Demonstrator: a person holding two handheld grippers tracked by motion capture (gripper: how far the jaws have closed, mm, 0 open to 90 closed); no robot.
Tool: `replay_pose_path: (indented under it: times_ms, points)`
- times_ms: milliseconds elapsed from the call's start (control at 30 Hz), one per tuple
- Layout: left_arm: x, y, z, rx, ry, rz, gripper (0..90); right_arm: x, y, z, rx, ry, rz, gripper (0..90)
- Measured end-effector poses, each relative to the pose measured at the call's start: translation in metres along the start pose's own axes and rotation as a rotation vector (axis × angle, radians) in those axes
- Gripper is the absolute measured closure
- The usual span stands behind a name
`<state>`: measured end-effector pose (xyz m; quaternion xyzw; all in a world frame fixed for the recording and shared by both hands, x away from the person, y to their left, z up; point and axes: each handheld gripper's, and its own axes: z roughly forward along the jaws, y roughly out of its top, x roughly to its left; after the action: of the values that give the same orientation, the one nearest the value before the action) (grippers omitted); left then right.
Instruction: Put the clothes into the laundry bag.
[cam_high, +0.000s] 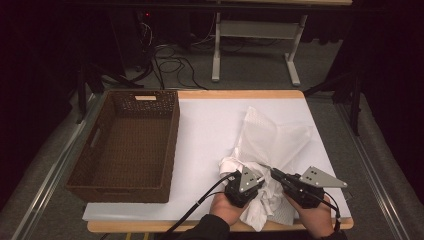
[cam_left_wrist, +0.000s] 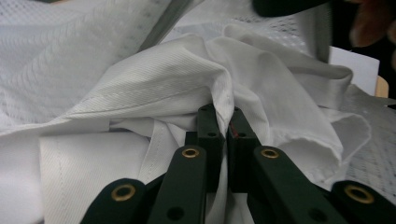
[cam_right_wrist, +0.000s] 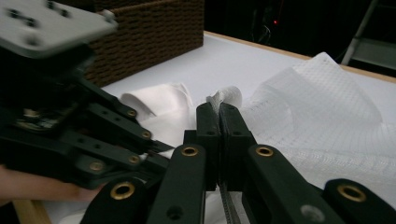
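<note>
White cloth, a crumpled garment of mesh and ribbed fabric, lies on the right half of the table, its near end bunched at the front edge between the two grippers. The left gripper has its fingers pressed together on a ridge of the ribbed fabric, as the left gripper view shows. The right gripper likewise has its fingers closed on a thin fold of the same garment, just beside the left one.

Both grips look shallow, each taking only a narrow pinch near the fingertips. If the hands pull apart or lift sharply, the fabric could slide out, and the loose mesh end could drag or catch. With the grippers so close together, they may also knock against each other.

Both forearms come in from the near edge, hands low over the table. The left gripper points forward and slightly right; the right gripper angles leftward toward it. The brown wicker basket stands empty on the left, well apart from the garment.
</note>
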<state>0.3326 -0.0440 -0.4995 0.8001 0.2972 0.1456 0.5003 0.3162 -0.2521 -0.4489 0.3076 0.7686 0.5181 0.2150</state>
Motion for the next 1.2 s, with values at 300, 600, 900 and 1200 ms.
replay_pose_path:
  times_ms: [300,600,900,1200]
  points:
    - [0.007,0.002,0.004,0.011,0.033,-0.058,79.3,0.006,0.002,-0.006,-0.027,0.007,-0.027,89.5]
    - [0.013,0.001,-0.032,-0.119,0.031,-0.015,47.6,0.003,-0.001,-0.004,-0.006,0.0,-0.012,89.5]
    - [0.046,0.006,-0.013,-0.061,0.074,-0.127,23.5,0.003,-0.001,-0.001,0.005,0.001,-0.013,89.5]
    - [0.039,0.006,0.0,-0.041,0.015,-0.052,73.2,0.002,-0.003,0.002,0.017,-0.002,-0.006,89.5]
